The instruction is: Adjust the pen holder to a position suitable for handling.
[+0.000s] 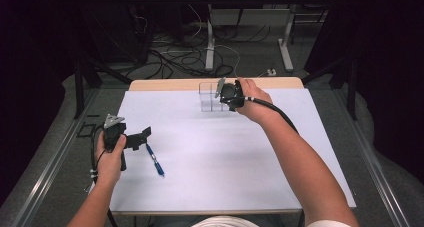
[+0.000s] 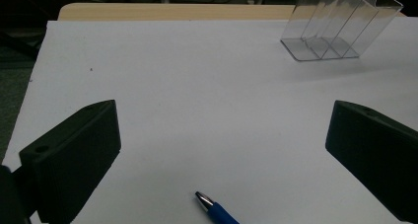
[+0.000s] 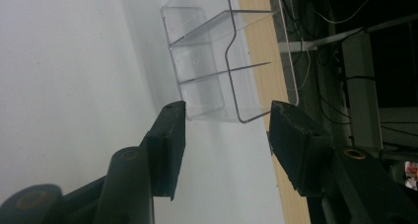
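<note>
Right gripper (image 3: 226, 118), jaws parted, brackets the clear holder's (image 1: 210, 98) end at twelve o'clock, seemingly to steady it; left gripper (image 2: 222, 150), spread wide, hovers over the blue pen (image 1: 155, 160) at eight o'clock.

A: Both units matte black. left gripper (image 1: 141, 137) carries a grey three-cornered plate on top, with a thin black cable at the wrist.
B: right gripper (image 1: 220, 94)?
A: Same grey plate, thicker black cable with a pale band near the body. Jaws are blocky black pads with small round holes; brass-coloured pivot pins behind them.
B: Clothing?
A: Forearms bare. White sleeve edge at the right upper arm.
</note>
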A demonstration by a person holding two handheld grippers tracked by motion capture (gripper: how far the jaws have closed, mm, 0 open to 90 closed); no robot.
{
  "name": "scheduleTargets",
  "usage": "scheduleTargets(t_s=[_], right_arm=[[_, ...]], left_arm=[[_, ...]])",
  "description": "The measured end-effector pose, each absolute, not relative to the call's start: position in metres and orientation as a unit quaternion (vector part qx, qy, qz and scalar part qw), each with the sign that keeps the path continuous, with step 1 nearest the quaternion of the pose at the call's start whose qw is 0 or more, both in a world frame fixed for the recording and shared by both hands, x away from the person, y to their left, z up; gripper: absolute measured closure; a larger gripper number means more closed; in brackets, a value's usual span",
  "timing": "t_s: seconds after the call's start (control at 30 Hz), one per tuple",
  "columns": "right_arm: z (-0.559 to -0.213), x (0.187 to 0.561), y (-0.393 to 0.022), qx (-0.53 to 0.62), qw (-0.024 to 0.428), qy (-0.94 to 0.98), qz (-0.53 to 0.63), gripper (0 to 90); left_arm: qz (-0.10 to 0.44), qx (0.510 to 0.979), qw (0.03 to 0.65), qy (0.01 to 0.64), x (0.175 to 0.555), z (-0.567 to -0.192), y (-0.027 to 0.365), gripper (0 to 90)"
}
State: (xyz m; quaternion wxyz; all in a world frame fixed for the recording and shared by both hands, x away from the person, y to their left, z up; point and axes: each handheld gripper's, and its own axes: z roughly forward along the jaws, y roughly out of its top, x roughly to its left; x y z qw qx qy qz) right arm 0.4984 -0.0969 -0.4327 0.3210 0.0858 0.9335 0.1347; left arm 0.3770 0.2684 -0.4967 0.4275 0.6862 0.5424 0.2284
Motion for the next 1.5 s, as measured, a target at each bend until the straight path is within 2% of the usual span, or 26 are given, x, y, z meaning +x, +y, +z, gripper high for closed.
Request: scheduleTargets(t_s=[0.2,0.8,1.5], right_arm=[[-0.437,0.51,-0.089,0.06,0.317,0.937,0.136,55.1],[-0.453,0.533,-0.063,0.033,0.306,0.942,0.136,55.9],[-0.476,0.548,-0.054,0.026,0.297,0.945,0.137,55.1]], left_arm=[[0.228,0.684,0.429,0.544,0.378,-0.497,0.269,0.2],[0.23,0.684,0.43,0.542,0.376,-0.497,0.269,0.2],[0.227,0.682,0.429,0.547,0.373,-0.499,0.272,0.2]])
